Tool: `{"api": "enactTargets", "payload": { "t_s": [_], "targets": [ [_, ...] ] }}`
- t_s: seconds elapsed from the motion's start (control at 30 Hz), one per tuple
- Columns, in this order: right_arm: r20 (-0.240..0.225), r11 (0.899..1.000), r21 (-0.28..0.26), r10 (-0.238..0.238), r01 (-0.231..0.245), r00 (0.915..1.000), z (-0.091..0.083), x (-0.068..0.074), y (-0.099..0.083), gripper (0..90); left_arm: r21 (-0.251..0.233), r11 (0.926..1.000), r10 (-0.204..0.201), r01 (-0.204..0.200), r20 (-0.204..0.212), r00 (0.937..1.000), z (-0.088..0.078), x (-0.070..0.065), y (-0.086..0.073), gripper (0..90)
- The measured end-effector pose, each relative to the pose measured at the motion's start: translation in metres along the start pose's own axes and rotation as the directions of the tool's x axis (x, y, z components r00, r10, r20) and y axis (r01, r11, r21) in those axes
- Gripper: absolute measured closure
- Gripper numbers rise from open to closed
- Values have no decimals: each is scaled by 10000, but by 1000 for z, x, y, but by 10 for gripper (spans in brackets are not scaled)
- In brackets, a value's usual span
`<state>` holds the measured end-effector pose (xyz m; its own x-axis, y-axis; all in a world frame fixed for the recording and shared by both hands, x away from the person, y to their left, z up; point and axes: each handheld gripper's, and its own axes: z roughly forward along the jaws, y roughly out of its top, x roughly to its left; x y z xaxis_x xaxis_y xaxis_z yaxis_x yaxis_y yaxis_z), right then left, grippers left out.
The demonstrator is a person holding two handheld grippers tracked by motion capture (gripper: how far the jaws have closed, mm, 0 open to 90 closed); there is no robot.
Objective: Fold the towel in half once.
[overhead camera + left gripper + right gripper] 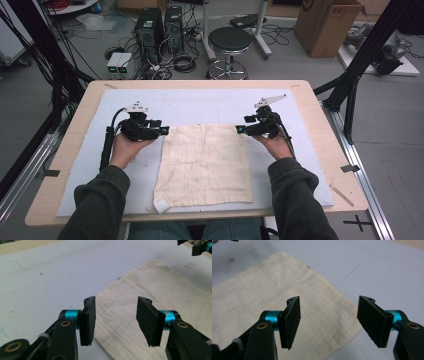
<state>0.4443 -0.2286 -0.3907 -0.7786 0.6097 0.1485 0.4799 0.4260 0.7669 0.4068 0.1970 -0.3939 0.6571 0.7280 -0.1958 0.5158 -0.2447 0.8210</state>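
Note:
A cream, faintly checked cloth (205,165) lies flat on the white mat (190,105), roughly square. My left gripper (165,131) hovers at the cloth's far left corner, held in a hand that comes in from below. In the left gripper view its jaws (116,322) stand open over the cloth's (155,290) edge, and nothing is pinched between the pads. My right gripper (239,129) sits at the far right corner. Its jaws (332,322) are open above the cloth's (274,285) side edge, and the pads touch nothing.
The mat covers a wooden table (60,165). A small white tag (161,205) sticks out at the cloth's near left corner. A thin wooden stick (341,195) lies near the table's right edge. Beyond the table stand a stool (229,42), computer towers (150,30) and a cardboard box (327,25).

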Motion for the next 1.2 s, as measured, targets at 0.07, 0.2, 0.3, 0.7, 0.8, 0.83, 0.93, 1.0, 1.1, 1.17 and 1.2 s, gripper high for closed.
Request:
{"api": "enactTargets", "payload": {
  "t_s": [0.07,0.2,0.3,0.7,0.8,0.83,0.93,1.0,1.1,1.17,1.2],
  "targets": [
    [119,9999,82,66,-67,9999,4,-4,-2,386,74,9999,-97,98,-182,9998,6,3,-2,525],
    [273,9997,117,213,-217,9994,13,-11,-4,439,112,9990,-437,441,-316,9985,17,9,-5,540],
    [417,9992,301,254,-267,9988,21,-15,-6,469,260,9978,-593,611,-644,9962,25,12,-8,560],
    [904,9908,1005,811,-902,9926,39,-27,-16,566,870,9887,-1075,1217,-1526,9824,50,20,-19,615],
    [1092,9887,1233,715,-849,9914,43,-27,-17,591,859,9893,-1035,1175,-1521,9829,53,17,-20,663],
    [1124,9878,1248,794,-934,9905,43,-28,-17,606,871,9896,-998,1143,-1560,9827,54,16,-20,685],
    [1229,9882,1146,869,-1011,9886,43,-29,-18,652,845,9910,-870,1036,-1801,9798,56,14,-20,746],
    [1356,9880,1228,764,-933,9878,44,-28,-17,698,834,9907,-904,1074,-1868,9782,56,14,-20,805],
    [1173,9888,1285,606,-757,9912,45,-26,-16,821,907,9913,-776,951,-1797,9806,56,13,-20,862],
    [1028,9891,1334,493,-629,9935,46,-25,-15,849,882,9923,-703,875,-1815,9809,56,13,-20,868],
    [1021,9891,1338,486,-621,9936,47,-23,-14,853,893,9923,-674,855,-1890,9797,55,13,-19,870]
  ]
}}
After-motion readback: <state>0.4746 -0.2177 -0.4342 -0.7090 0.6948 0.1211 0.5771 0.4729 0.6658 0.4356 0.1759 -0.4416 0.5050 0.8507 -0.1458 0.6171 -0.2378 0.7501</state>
